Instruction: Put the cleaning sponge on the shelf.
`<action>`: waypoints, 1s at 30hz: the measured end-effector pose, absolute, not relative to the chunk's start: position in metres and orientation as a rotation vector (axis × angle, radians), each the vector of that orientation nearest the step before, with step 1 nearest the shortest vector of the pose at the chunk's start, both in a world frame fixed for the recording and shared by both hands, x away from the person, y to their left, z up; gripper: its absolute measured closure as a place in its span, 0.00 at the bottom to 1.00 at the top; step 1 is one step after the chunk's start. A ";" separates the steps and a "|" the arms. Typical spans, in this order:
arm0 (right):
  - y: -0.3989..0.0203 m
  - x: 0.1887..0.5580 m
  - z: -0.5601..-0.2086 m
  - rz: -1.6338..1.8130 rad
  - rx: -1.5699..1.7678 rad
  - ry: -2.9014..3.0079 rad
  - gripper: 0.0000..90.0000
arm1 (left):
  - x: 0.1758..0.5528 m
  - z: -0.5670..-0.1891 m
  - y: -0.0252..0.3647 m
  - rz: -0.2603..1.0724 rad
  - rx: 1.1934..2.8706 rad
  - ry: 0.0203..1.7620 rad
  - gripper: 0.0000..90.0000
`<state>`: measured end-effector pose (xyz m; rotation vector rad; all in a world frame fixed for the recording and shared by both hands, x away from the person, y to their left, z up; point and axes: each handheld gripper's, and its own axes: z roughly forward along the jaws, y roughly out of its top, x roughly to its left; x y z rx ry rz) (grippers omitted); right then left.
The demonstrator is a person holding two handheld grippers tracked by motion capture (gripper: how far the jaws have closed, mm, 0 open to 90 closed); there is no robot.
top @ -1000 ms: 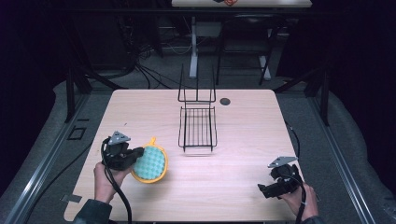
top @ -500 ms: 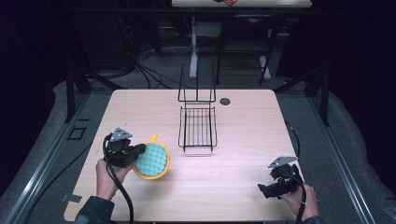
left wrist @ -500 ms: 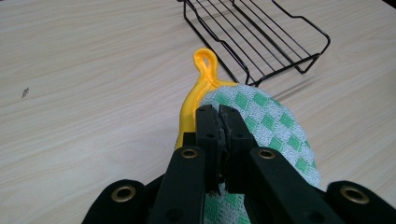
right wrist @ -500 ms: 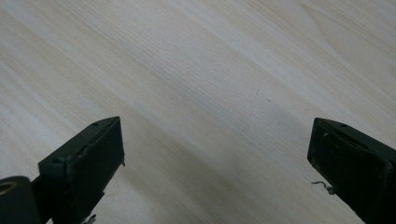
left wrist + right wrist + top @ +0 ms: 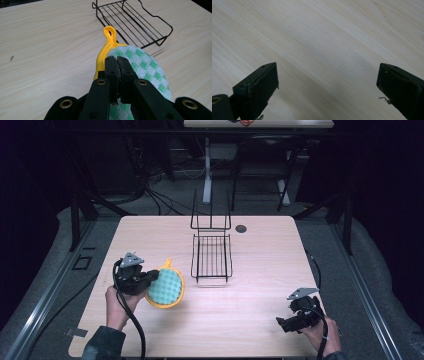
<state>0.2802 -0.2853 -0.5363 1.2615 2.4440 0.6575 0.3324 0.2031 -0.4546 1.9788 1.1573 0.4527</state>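
A round green-checked pot holder with a yellow rim and hanging loop is at the table's front left. My left gripper is shut on its edge, the jaws pinching the cloth just right of the yellow rim. The pot holder tilts, its loop pointing toward the black wire rack. At the front right my right gripper is held low over bare wood, and the right gripper view shows it open with nothing between the jaws.
The wire rack stands at the table's middle, with a tall wire back on its far side. A small dark round grommet sits behind it to the right. The light wooden table has dark floor and cables beyond its far edge.
My left gripper has shifted a little away from the front edge and toward the rack, carrying the pot holder. The right gripper has stayed put.
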 end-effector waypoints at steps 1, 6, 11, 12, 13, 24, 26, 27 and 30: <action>-0.285 0.280 -0.536 0.657 1.261 2.444 0.04 | 0.333 -0.454 0.202 0.450 1.978 1.158 0.97; -0.285 0.280 -0.537 0.654 1.250 2.449 0.04 | 0.337 -0.453 0.199 0.447 1.984 1.150 0.97; -0.285 0.280 -0.536 0.656 1.258 2.448 0.04 | 0.339 -0.450 0.197 0.450 1.983 1.141 0.97; -0.285 0.280 -0.536 0.652 1.257 2.451 0.04 | 0.340 -0.450 0.196 0.448 1.983 1.140 0.97; -0.285 0.280 -0.536 0.652 1.257 2.451 0.04 | 0.340 -0.449 0.196 0.447 1.978 1.142 0.97; -0.285 0.280 -0.536 0.648 1.259 2.450 0.04 | 0.347 -0.443 0.186 0.449 1.971 1.117 0.97; -0.285 0.280 -0.536 0.648 1.258 2.451 0.04 | 0.348 -0.443 0.185 0.447 1.971 1.116 0.97; -0.285 0.280 -0.536 0.648 1.259 2.451 0.04 | 0.349 -0.443 0.185 0.447 1.966 1.119 0.97; -0.285 0.280 -0.536 0.647 1.257 2.450 0.04 | 0.351 -0.442 0.182 0.442 1.961 1.111 0.97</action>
